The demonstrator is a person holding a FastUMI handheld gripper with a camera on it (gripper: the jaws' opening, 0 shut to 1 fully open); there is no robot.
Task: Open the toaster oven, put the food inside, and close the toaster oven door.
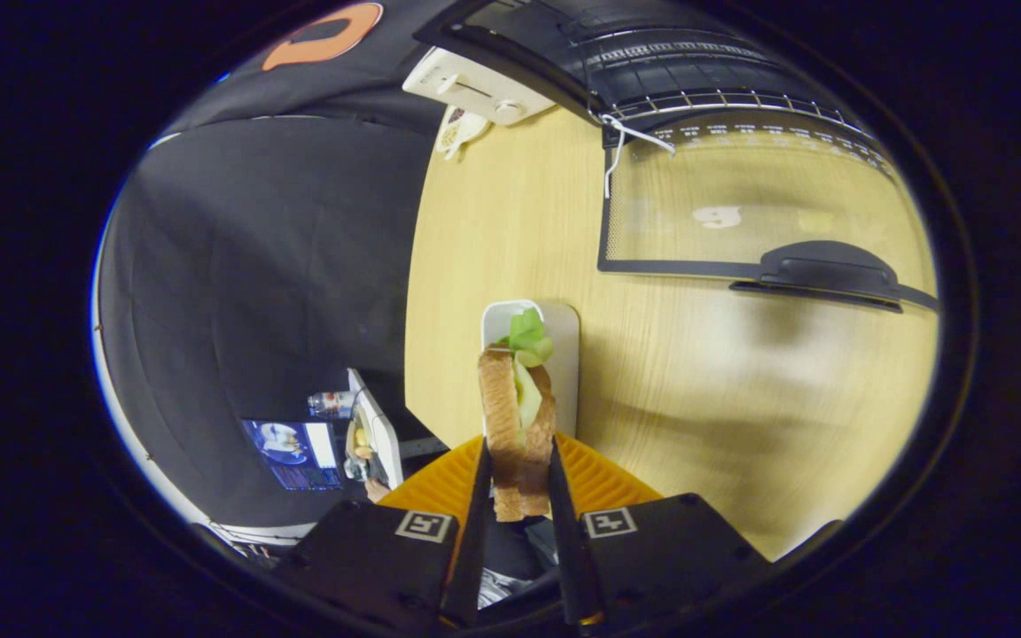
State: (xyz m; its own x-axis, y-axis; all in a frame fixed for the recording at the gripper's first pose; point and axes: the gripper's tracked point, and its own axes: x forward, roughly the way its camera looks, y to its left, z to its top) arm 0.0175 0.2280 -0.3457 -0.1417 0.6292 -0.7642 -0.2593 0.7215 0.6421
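Pinched between the two fingers of the gripper (518, 483) is a sandwich (517, 425), held on edge so that its two slices of toasted bread press against the fingers and the green lettuce sticks out at the far end. Holding it by the bread faces likely keeps the filling from sliding out while it is carried.

Just under and beyond the fingers lies an orange ribbed mat (599, 478). Beyond that, a white rectangular plate (564, 354) sits on the pale wooden table (493, 230); it appears to be where the sandwich came from.

Farther ahead and to the right, the toaster oven (652, 62) stands with its glass door (741, 204) already swung down flat toward the viewer, the dark handle (821, 270) on its near edge. A wire rack shows inside the opening. This part is blurred, so finer detail is uncertain. With the door open, the sandwich seems ready to go onto the rack, then the door must be closed.
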